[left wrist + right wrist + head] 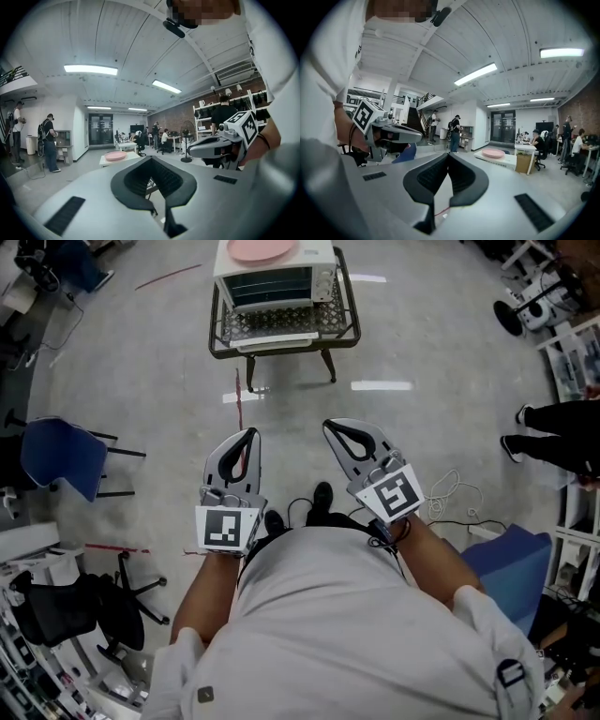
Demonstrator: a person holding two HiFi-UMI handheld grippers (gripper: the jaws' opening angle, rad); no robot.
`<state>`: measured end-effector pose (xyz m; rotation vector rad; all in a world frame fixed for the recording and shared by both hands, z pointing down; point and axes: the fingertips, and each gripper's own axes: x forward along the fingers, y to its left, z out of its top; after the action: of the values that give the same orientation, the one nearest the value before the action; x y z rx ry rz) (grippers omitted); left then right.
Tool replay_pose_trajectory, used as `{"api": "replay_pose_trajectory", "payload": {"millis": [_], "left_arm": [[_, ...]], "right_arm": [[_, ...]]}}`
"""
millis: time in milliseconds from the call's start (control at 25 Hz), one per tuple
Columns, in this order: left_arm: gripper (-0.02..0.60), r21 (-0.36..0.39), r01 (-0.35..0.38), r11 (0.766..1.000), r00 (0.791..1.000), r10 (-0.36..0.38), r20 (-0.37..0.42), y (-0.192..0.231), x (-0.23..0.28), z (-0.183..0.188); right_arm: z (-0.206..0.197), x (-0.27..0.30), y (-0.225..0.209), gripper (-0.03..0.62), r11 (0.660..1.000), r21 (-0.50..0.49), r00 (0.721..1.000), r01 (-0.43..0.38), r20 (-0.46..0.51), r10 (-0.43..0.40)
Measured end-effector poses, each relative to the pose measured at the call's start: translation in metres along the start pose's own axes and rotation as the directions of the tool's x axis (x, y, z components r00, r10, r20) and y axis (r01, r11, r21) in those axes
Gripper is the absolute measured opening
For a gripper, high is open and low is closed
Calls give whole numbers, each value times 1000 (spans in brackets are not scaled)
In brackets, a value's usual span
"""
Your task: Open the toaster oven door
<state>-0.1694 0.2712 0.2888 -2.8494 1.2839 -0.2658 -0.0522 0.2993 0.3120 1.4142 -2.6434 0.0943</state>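
The oven (277,282) sits at your 12 o'clock, door shut, on a low stand (354,326) whose front edge faces you. Open floor (422,352) lies between. Your left gripper (249,435) and right gripper (330,426) are both pressed together and empty. A chair (61,456) stands at 9 o'clock.

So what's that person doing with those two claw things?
A person holds the left gripper and the right gripper out in front, both shut and empty. Ahead stands a toaster oven on a small metal table, with a pink plate on top. The oven door is closed, and neither gripper has reached it yet.
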Motion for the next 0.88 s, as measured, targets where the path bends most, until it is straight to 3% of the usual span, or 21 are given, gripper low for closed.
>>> {"api": "replay_pose_trajectory", "payload": {"millis": [120, 440, 640, 880], "left_arm": [[16, 13, 34, 999, 999, -34, -30, 6, -24, -9], [17, 18, 81, 997, 997, -80, -9, 27, -81, -10], [17, 75, 89, 993, 996, -88, -25, 41, -109, -16], [17, 84, 110, 990, 994, -109, -18, 57, -137, -28]], "right_arm": [[3, 0, 24, 20, 1000, -4, 1000, 16, 4, -16], [13, -5, 87, 18, 998, -14, 998, 58, -2, -58], [12, -4, 116, 18, 996, -33, 996, 83, -20, -84], [9, 5, 151, 18, 995, -30, 995, 97, -23, -97]]}}
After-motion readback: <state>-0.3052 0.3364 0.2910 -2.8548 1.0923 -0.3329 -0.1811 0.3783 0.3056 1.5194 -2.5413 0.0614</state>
